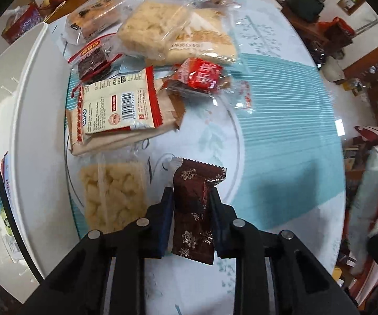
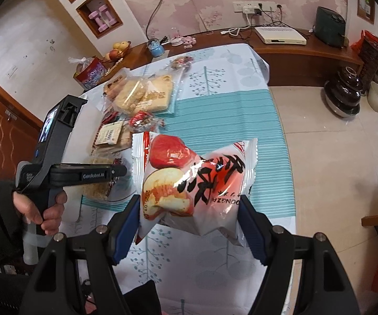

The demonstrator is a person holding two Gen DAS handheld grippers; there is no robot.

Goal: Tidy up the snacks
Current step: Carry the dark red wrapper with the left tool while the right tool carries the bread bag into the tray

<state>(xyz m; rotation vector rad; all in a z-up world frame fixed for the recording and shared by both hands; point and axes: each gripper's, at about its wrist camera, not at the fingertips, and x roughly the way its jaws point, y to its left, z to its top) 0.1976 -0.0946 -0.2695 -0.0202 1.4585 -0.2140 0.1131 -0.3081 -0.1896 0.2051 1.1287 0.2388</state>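
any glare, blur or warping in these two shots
Left wrist view: fisheye bends the white bin rim, glare whitens the clear cake bag, right edge smeared, dark shadow on the tablecloth. Right wrist view: sharper; sheen on the red-and-white packet, walls bowed.

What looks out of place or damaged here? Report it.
Nothing looks spilled or torn. The snacks lie in a loose, overlapping heap on the table, unsorted. The left gripper pinches a brown snowflake packet; the right gripper squeezes a puffed white snack bag, creasing it.
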